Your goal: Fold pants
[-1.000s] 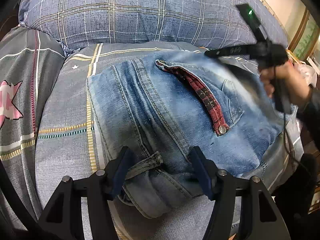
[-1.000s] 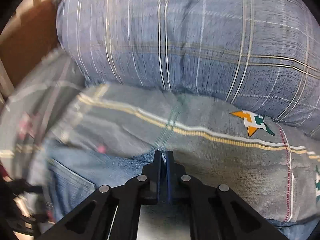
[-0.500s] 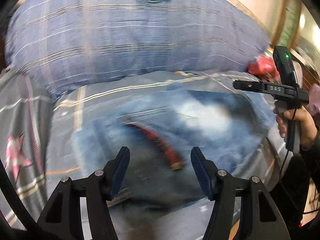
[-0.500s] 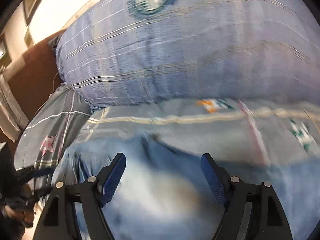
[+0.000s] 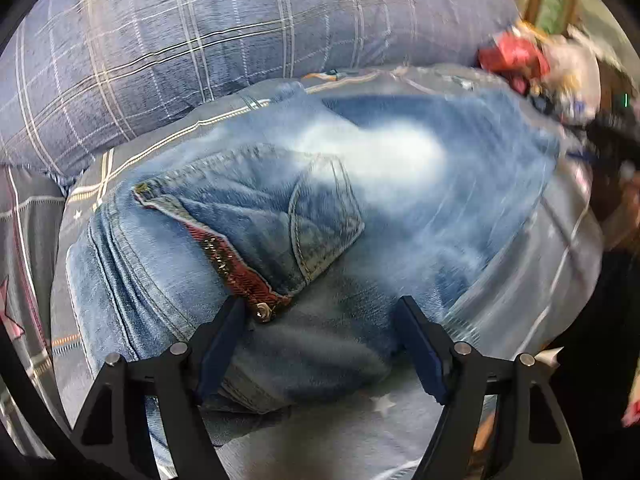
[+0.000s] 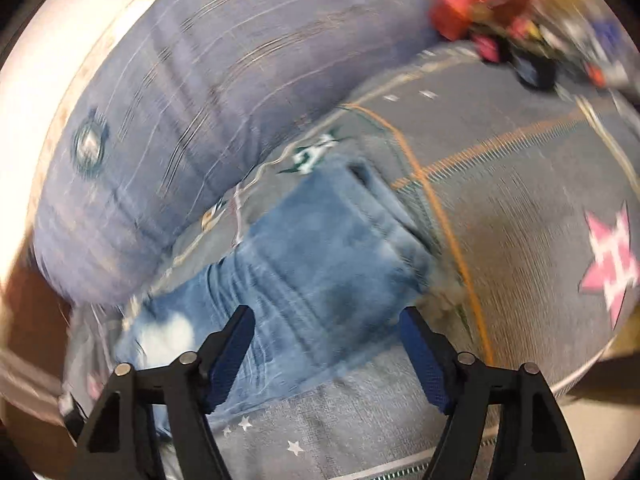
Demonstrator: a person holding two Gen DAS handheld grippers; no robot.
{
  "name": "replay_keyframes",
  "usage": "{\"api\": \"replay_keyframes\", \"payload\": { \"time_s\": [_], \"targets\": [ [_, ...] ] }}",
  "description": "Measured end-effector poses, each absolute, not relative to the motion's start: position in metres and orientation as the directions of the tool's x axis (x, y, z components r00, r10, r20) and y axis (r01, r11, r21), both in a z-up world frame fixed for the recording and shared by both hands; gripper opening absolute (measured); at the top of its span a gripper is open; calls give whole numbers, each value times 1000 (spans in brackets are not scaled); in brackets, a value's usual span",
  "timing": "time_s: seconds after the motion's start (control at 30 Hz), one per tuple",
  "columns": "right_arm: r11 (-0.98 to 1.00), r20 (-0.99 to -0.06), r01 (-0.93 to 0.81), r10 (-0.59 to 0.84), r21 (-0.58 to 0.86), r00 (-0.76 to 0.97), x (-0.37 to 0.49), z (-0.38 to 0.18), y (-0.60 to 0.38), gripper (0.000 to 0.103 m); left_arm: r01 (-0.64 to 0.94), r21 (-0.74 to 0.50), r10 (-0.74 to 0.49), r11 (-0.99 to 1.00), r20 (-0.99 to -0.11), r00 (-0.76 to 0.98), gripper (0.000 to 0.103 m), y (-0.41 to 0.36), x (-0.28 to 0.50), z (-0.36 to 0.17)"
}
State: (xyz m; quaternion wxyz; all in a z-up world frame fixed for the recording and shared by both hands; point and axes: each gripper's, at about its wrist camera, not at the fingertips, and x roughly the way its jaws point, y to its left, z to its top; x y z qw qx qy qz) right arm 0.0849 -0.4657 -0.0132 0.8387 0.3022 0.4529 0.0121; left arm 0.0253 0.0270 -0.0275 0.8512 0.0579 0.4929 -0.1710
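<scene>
Pants (image 5: pixel 360 208), a pair of faded blue jeans, lie folded into a compact bundle on the grey patterned bedspread (image 5: pixel 520 320), just in front of the big blue plaid pillow (image 5: pixel 240 40). From my left wrist camera I see the back pocket (image 5: pixel 320 216) facing up and a strip of red plaid lining (image 5: pixel 236 268) with a metal rivet showing at the waistband. My left gripper (image 5: pixel 320 344) hovers over the near edge of the denim, its jaws spread wide and opening further; the fabric lies below and between the blue pads (image 5: pixel 218 356), but I cannot see either pad pressing on it, so nothing is held. My right gripper (image 6: pixel 326 356) sits over the other side of the bundle (image 6: pixel 316 248), jaws also wide apart though narrowing at this moment, with denim below the gap and no pinch on it. That view is badly smeared by motion, so fine contact is hard to judge. At the far corner of the bed a heap of red and mixed items (image 6: pixel 480 4) is blurred beyond telling.
</scene>
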Motion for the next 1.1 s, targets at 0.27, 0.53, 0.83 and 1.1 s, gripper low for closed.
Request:
{"api": "replay_keyframes", "payload": {
  "time_s": [0.27, 0.53, 0.83, 1.1],
  "targets": [
    [749, -752, 337, 311, 570, 581, 97, -47, -473, 33, 404, -49, -274, 913, -807, 523, 77, -4, 28, 9],
    [824, -787, 359, 159, 438, 596, 80, -43, -475, 3, 427, 19, -205, 904, -857, 473, 77, -22, 36, -30],
    [827, -808, 344, 205, 445, 552, 76, -45, -488, 14, 437, -19, -244, 899, -851, 465, 77, -26, 42, -7],
    [920, -784, 273, 58, 283, 617, 101, 6, -488, 72, 485, -32, -293, 874, -831, 473, 78, -46, 74, 21]
  ]
}}
